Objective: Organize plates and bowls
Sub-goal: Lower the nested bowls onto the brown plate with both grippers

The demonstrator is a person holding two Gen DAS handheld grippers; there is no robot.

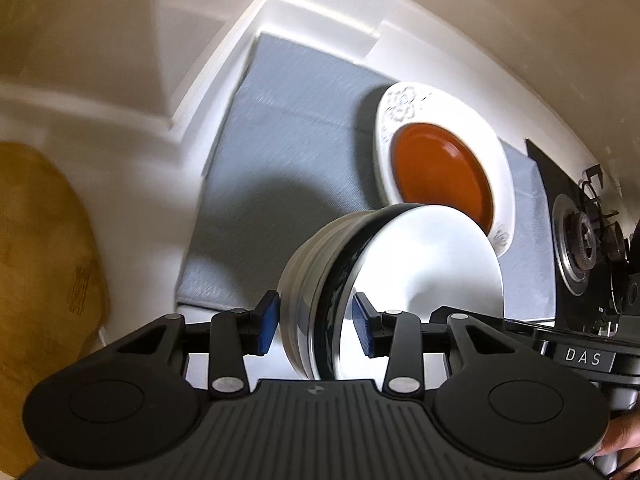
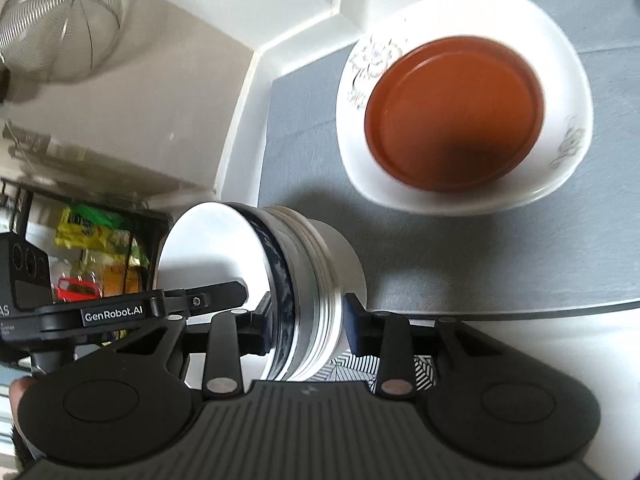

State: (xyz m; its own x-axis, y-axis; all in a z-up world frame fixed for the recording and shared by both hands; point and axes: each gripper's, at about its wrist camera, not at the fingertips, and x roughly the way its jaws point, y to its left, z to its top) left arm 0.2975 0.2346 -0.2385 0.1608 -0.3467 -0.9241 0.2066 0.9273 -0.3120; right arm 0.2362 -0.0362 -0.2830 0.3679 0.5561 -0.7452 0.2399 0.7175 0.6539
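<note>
A stack of nested bowls (image 1: pixel 360 280), white with a dark blue patterned rim, is held on its side between both grippers. My left gripper (image 1: pixel 316 320) is shut on one side of the stack's rim. My right gripper (image 2: pixel 308 320) is shut on the opposite side of the stack of bowls (image 2: pixel 280 280). The stack hangs above a grey mat (image 1: pixel 280 152). On the mat lies a white plate with flower print (image 1: pixel 440 120) with an orange plate (image 1: pixel 440 176) on top; they also show in the right wrist view, white plate (image 2: pixel 568 92) and orange plate (image 2: pixel 452 116).
A black gas hob (image 1: pixel 584 248) lies right of the mat. A wooden board (image 1: pixel 44 264) stands at the left. White walls and a ledge (image 1: pixel 320 12) bound the counter's back. A wire strainer (image 2: pixel 60 24) hangs at upper left; a shelf with packets (image 2: pixel 96 248) is below it.
</note>
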